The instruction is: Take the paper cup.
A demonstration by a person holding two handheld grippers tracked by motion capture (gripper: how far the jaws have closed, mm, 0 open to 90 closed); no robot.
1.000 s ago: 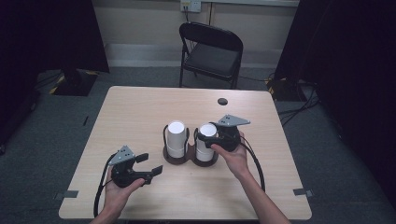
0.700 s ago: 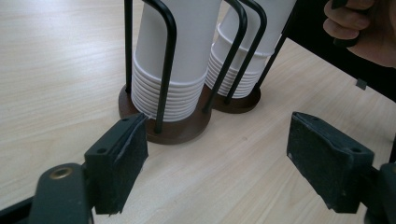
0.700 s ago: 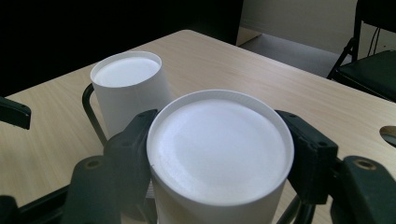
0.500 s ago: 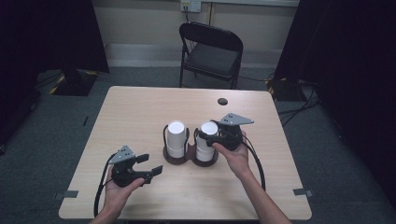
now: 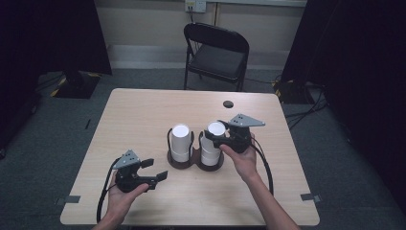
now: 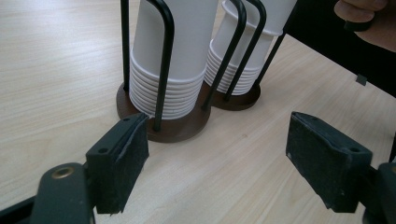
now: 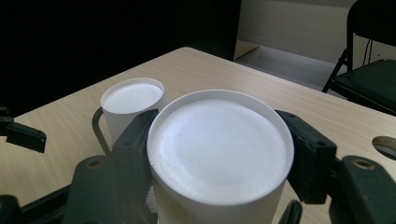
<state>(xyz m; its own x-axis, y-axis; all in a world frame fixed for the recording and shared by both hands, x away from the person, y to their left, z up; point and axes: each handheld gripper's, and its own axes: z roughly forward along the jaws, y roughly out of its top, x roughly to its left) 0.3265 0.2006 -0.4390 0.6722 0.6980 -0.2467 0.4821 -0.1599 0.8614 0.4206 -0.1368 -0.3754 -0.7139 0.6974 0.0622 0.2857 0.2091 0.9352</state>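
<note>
— On the table [image 5: 143,115]?
— A dark two-ring cup holder [image 5: 195,160] near the middle, with two stacks of white paper cups standing upside down, bottoms up, inside black wire loops. Left stack [image 5: 181,142] and right stack [image 5: 213,143] side by side, close but apart.

— Right gripper [image 5: 214,137]?
— Clamped on the top cup of the right stack [image 7: 219,154]. In the right gripper view, a black jaw pressed on each side of that cup just under its flat bottom. Held by the person's right hand [image 5: 243,160], cable looping back toward the table's near edge.

— Top cup lifted or seated?
— Cannot tell for sure; in the left gripper view the upper part of the right stack [image 6: 252,51] leans a little against the nested rims below.

— Left gripper [image 5: 154,169]?
— Jaws spread wide, nothing between them. Held in the left hand [image 5: 122,199] near the front left part of the table, apart from the holder. In the left gripper view, pointed at the holder's round brown base [image 6: 180,126], with the left stack [image 6: 173,56] straight ahead.

— Anything else around?
— A round dark hole [image 5: 228,104] in the tabletop toward the far edge, a black folding chair [image 5: 218,52] behind the table, grey carpet [image 5: 43,143] underneath.
</note>
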